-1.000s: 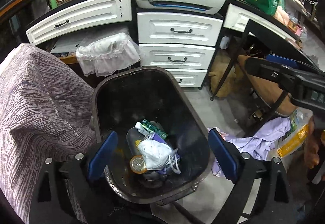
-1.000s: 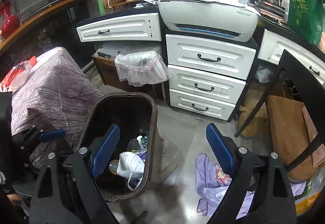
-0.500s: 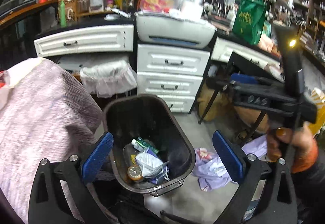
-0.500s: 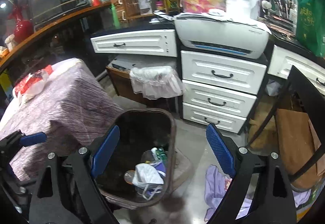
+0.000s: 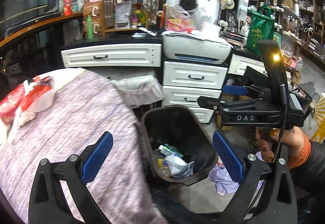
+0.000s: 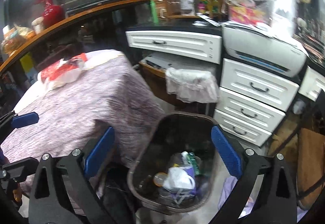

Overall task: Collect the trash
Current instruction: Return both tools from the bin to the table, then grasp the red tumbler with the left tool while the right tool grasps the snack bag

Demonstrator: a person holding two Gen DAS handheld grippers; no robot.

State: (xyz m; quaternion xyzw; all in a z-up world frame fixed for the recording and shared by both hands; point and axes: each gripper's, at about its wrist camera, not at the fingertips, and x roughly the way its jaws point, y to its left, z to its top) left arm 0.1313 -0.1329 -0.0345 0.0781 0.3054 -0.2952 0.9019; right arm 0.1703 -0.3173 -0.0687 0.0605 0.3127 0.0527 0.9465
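We hold both grippers empty, fingers spread wide: the left gripper (image 5: 162, 158) and right gripper (image 6: 162, 155) hang above the bin (image 5: 205, 136), where trash (image 6: 178, 179) already lies. The red-and-white bag (image 6: 61, 73) sits on the cloth-covered desk (image 6: 85, 106). Reaching for it, we risk snagging cloth or the 2 grippers colliding.

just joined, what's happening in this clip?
A person with two handheld grippers is collecting trash. Both the left gripper and right gripper are open and empty, above a dark bin already holding a white mask, a green tube and a bottle. A red-and-white plastic bag lies on the purple-covered table beside it.
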